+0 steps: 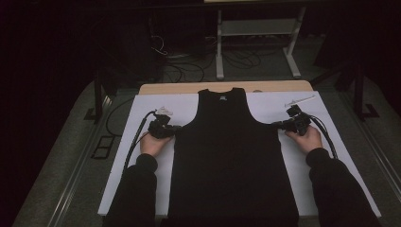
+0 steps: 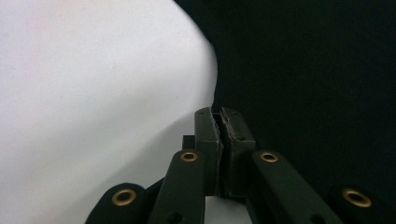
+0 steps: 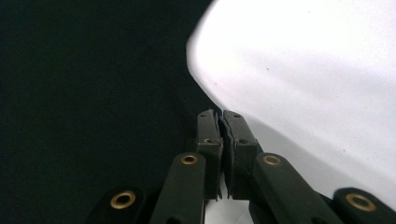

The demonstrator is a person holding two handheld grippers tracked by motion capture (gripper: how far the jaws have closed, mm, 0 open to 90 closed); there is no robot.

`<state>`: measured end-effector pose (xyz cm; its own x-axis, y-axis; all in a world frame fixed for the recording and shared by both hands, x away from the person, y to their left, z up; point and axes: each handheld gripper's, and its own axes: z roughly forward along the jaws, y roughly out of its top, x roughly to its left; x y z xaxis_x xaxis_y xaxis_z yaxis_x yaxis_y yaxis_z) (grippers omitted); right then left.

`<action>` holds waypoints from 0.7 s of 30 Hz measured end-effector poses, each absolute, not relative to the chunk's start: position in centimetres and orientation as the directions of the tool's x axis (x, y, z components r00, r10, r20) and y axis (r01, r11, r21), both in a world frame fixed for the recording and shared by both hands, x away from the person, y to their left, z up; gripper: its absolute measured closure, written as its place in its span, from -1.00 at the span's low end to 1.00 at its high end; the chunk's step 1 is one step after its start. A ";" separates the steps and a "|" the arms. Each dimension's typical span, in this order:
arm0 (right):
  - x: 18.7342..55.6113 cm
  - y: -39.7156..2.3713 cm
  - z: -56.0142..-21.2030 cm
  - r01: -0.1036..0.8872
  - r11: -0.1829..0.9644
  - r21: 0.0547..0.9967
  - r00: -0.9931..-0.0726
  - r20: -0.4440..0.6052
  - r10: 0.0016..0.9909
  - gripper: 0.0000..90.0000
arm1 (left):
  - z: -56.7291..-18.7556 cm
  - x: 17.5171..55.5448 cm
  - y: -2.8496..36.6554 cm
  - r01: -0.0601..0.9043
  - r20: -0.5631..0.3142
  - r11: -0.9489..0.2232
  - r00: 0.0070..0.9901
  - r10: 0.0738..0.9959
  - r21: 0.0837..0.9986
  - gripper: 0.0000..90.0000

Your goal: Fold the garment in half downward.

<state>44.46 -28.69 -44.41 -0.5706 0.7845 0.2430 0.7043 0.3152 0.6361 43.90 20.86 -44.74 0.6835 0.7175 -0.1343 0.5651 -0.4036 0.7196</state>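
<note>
I have the left gripper [image 1: 176, 128] and right gripper [image 1: 276, 124] each clamped on a side edge of the black tank top [image 1: 231, 156] lying flat on the white board [image 1: 142, 123], so next I judge both should lift evenly to fold it.

The black tank top [image 1: 231, 156] lies flat and spread out, front up, neck end away from the person and hem toward them, with a small label inside the neckline. It stretches between the 2 sets of jaws. Its armhole edges curve in just at the jaw tips: each pair of jaws is closed on the fabric edge at one side, below an armhole.
</note>
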 end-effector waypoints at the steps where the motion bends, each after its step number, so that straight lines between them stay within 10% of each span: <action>1: 44.4 -28.7 -44.3 0.703 0.313 0.638 -0.572 0.247 0.782 0.88 | -44.6 43.8 20.9 0.562 -0.141 -0.386 0.678 0.721 0.732 0.90; 21: 42.2 -29.8 -42.9 0.710 0.152 0.687 -0.543 0.398 0.739 0.88 | -42.4 43.0 22.7 0.600 -0.324 -0.176 0.628 0.708 0.780 0.90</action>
